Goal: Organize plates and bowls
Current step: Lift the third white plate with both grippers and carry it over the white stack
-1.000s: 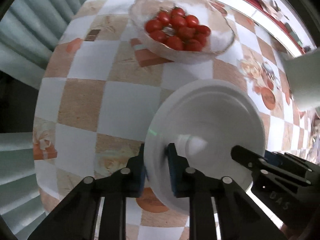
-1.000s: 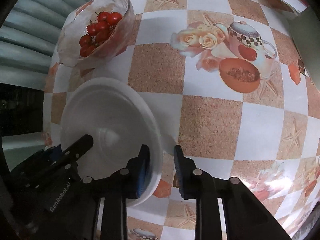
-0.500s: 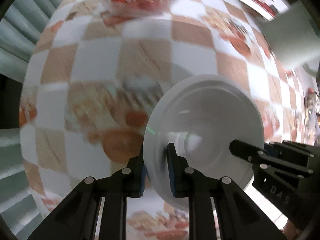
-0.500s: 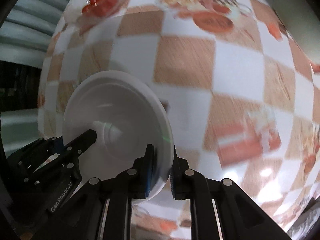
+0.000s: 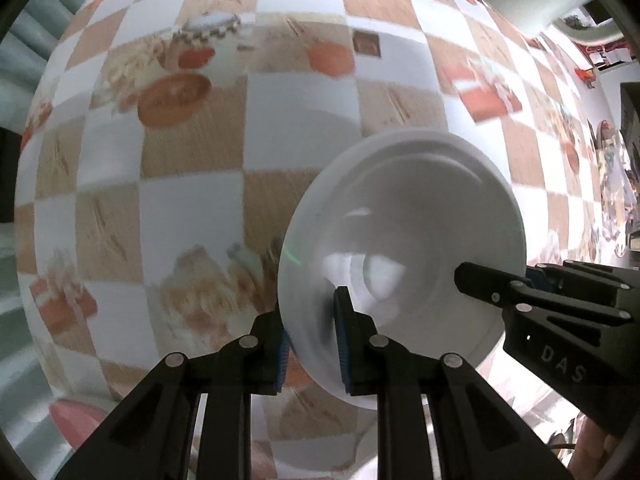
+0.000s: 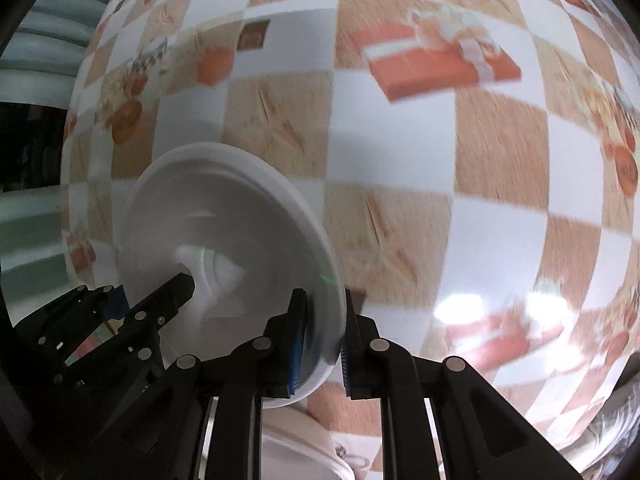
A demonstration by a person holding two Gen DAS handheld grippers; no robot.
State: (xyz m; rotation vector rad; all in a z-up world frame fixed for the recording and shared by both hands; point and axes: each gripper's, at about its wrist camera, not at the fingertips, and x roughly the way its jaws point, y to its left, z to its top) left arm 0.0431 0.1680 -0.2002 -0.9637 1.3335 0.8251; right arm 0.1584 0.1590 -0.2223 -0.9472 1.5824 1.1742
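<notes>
1 white bowl [image 5: 404, 240], 2 grippers: left gripper [image 5: 312, 344] & right gripper [image 6: 320, 344] both clamped on its rim, above checkered tablecloth [image 5: 192, 208].

The left tongs [image 5: 312, 344] pointed down, jaws clamped at the white bowl's [image 5: 404, 240] nine o'clock rim. The right tongs [image 6: 320, 344] gripped its three o'clock rim, apparently tilted slightly.

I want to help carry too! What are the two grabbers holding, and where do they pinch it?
One white bowl: the left gripper and right gripper each pinch its rim, on opposite sides.
</notes>
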